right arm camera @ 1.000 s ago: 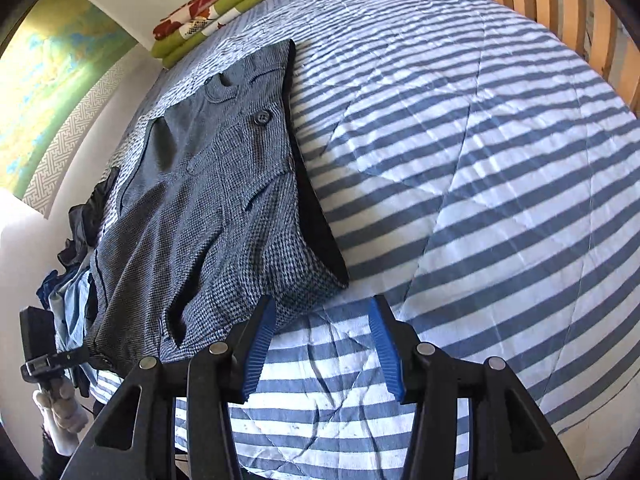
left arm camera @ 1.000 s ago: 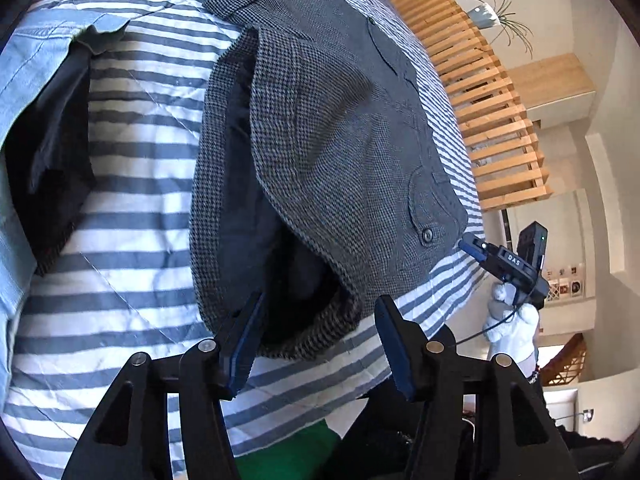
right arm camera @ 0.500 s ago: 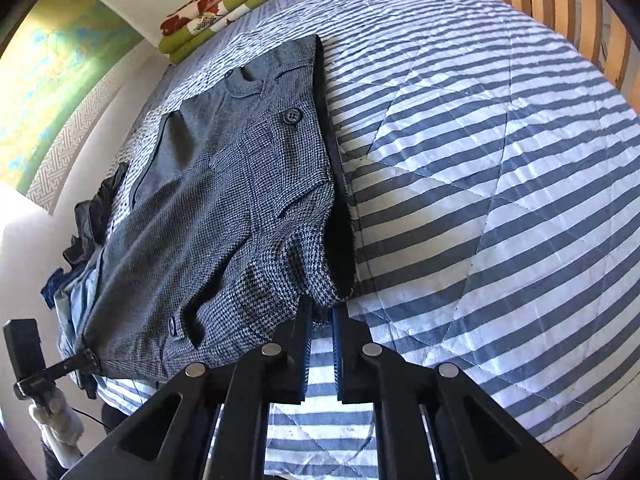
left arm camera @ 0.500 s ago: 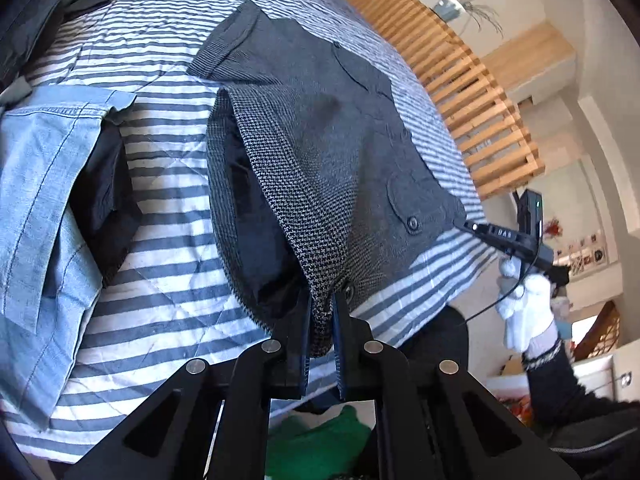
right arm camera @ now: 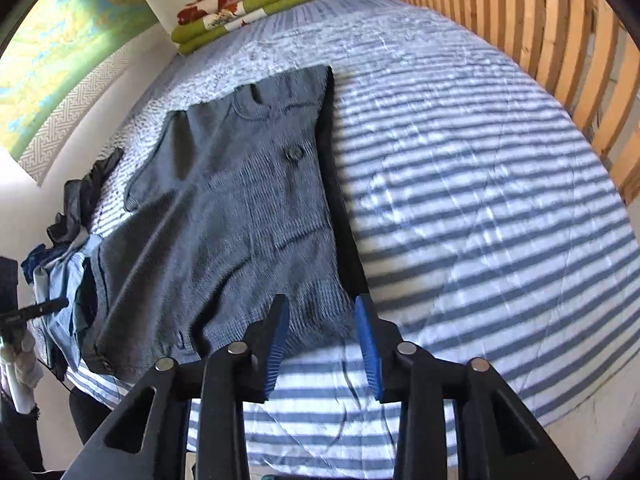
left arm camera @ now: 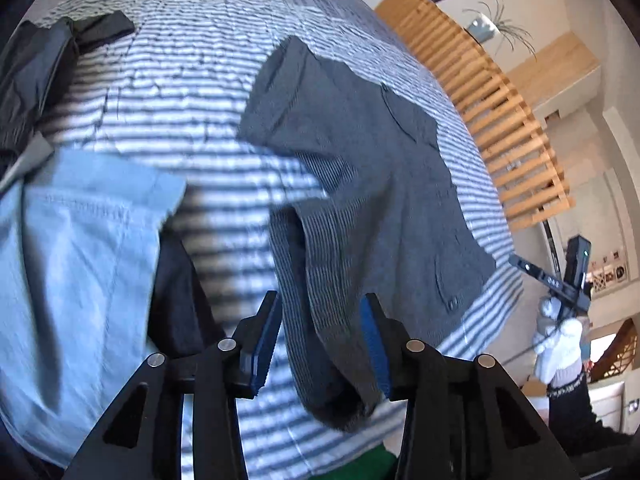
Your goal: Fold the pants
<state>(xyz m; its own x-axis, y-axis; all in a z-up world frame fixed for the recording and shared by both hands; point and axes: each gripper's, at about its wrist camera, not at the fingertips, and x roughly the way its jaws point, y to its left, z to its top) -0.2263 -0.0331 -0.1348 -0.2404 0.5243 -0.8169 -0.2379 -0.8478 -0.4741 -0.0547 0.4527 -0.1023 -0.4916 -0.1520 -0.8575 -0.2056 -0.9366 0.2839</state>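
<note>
Hovering with jaws wide, left gripper [left arm camera: 320, 344] and right gripper [right arm camera: 322, 346] straddle near corners of grey trousers [right arm camera: 236, 216], placed to grab and fold

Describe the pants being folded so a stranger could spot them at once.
Start at the blue-and-white striped bedspread beside the wooden slat rail. The grey pants lie spread across its middle. Unlike the light-blue denim nearby, they are finely checked grey with a buttoned pocket.

Striped bedspread [right arm camera: 480, 200]; light-blue garment [left arm camera: 72, 260] near left; folded green-red blanket [right arm camera: 248, 4] far end; wooden slats [right arm camera: 540, 32] right.
</note>
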